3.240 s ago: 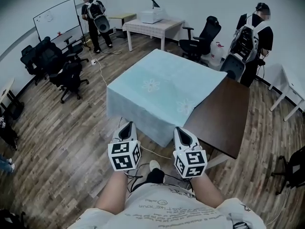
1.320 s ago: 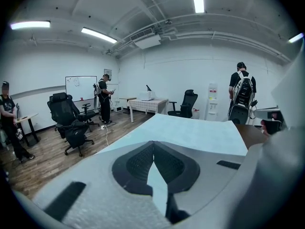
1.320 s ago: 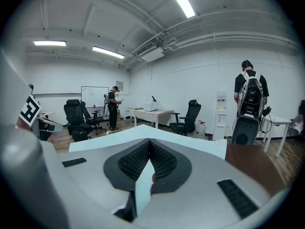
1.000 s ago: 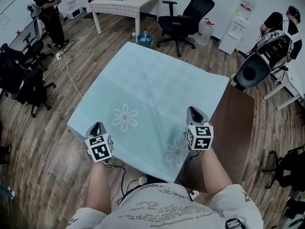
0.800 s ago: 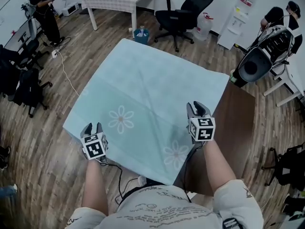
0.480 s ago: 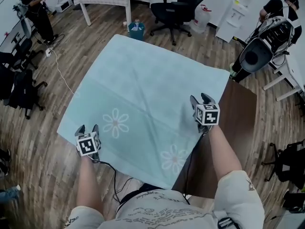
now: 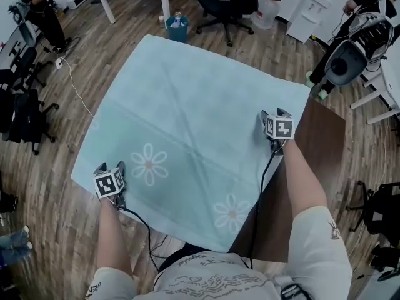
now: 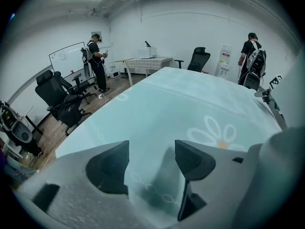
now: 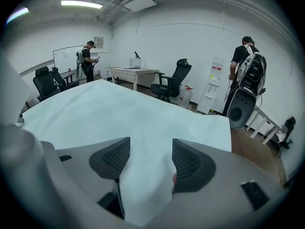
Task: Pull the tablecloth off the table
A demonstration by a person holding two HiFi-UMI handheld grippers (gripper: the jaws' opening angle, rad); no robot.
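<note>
A pale aqua fabric tablecloth printed with white daisies (image 7: pixel 187 111) lies spread flat over most of a dark brown wooden tabletop (image 7: pixel 315 155), leaving a bare strip along the tabletop's right edge. The left tongs (image 7: pixel 109 165) sit at the tabletop's near left corner, on the cloth's border. Their jaws stand apart, with cloth lying in the gap and not pinched. The right tongs (image 7: pixel 274 114) sit toward the far right corner, where the cloth's right border meets the bare wood. Their jaws also stand apart, and the cloth's edge rises between them unclamped.
</note>
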